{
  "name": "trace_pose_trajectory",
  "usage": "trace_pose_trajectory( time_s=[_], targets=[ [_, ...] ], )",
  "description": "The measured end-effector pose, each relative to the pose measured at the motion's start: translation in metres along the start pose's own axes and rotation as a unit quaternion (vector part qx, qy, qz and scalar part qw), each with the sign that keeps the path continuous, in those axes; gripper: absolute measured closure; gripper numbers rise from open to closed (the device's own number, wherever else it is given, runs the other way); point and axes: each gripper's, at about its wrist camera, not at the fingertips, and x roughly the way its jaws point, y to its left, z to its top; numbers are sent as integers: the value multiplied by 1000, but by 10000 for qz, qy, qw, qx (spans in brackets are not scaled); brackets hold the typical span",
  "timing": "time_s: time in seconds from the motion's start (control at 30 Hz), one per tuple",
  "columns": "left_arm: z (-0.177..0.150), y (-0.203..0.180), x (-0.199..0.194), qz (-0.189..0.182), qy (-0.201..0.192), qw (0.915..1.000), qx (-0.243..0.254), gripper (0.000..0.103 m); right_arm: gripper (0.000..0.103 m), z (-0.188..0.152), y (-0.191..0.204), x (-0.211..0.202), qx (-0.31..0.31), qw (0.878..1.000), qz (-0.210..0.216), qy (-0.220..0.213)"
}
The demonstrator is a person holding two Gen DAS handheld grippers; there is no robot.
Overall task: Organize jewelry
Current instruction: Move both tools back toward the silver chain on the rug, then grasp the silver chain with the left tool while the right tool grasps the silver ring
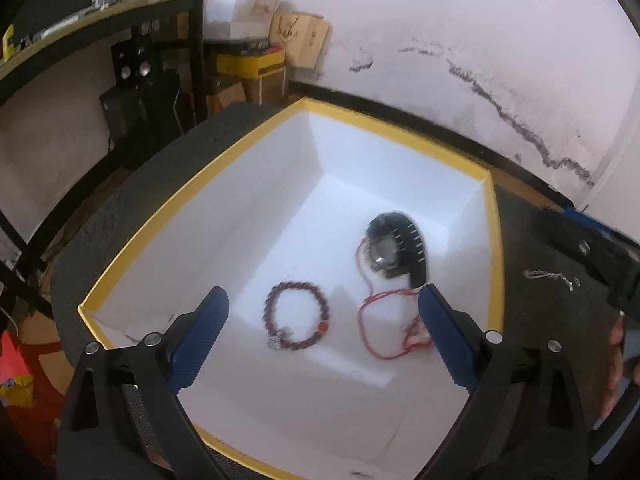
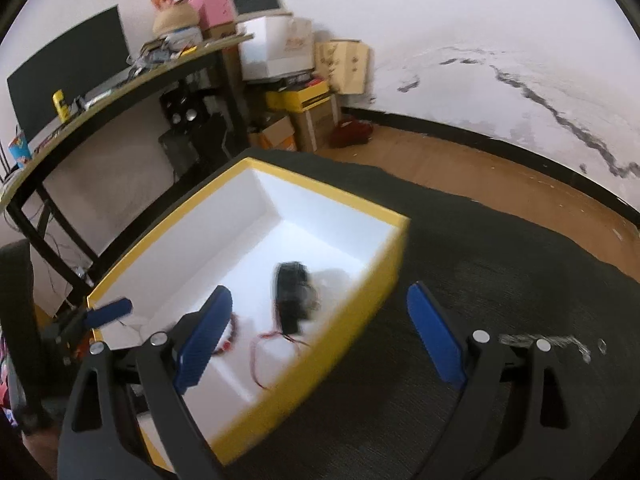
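A yellow box with a white inside (image 1: 494, 240) (image 2: 360, 312) sits on a dark mat. In it lie a dark red bead bracelet (image 1: 296, 316), a red cord necklace (image 1: 384, 328) (image 2: 272, 344) and a black watch (image 1: 396, 246) (image 2: 290, 292). A silver chain (image 1: 552, 276) (image 2: 560, 342) lies on the mat to the right of the box. My left gripper (image 1: 324, 300) is open and empty above the box. My right gripper (image 2: 320, 300) is open and empty over the box's right wall; the chain lies right of it. The right gripper also shows in the left wrist view at the right edge.
The dark mat (image 2: 500, 248) covers the table. A desk (image 2: 120, 80) with a monitor and clutter stands at the left. Cardboard boxes (image 2: 312, 120) are stacked by the white wall. Wooden floor (image 2: 460, 172) lies beyond the mat.
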Motion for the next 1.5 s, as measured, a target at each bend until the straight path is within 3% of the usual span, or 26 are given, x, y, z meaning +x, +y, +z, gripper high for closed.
trace_pose_trajectory(
  time_s=[0.23, 0.37, 0.53, 0.63, 0.83, 1.13, 1.3, 1.4, 1.5],
  targets=[
    [1, -67, -26, -454, -487, 9971, 377, 10, 16, -57, -127, -65, 634, 9931, -924, -352],
    [-11, -142, -29, -824, -581, 9900, 983, 10, 16, -97, -194, -76, 1121, 9835, -1392, -262],
    [-37, -237, 17, -848, -89, 9806, 1763, 10, 16, -129, -259, -91, 1749, 9723, -1535, -206],
    [-50, -283, 56, -624, -3, 9764, 2067, 10, 16, -139, -283, -100, 1695, 9714, -1651, -195],
    [-57, -324, 124, -352, 426, 9743, 2185, 10, 16, -162, -339, -108, 1895, 9677, -1660, -108],
    [-54, -372, 165, -603, 566, 9767, 1980, 10, 16, -163, -384, -94, 2170, 9670, -1334, -77],
    [-57, -416, 173, -710, 513, 9730, 2137, 7, 16, -158, -380, -64, 1651, 9759, -1409, 228],
    [-59, -431, 176, -714, 498, 9723, 2171, 7, 16, -154, -374, -47, 1122, 9806, -1562, 389],
    [-58, -434, 180, -756, 509, 9710, 2209, 7, 16, -155, -375, -35, 973, 9825, -1508, 490]
  ],
)
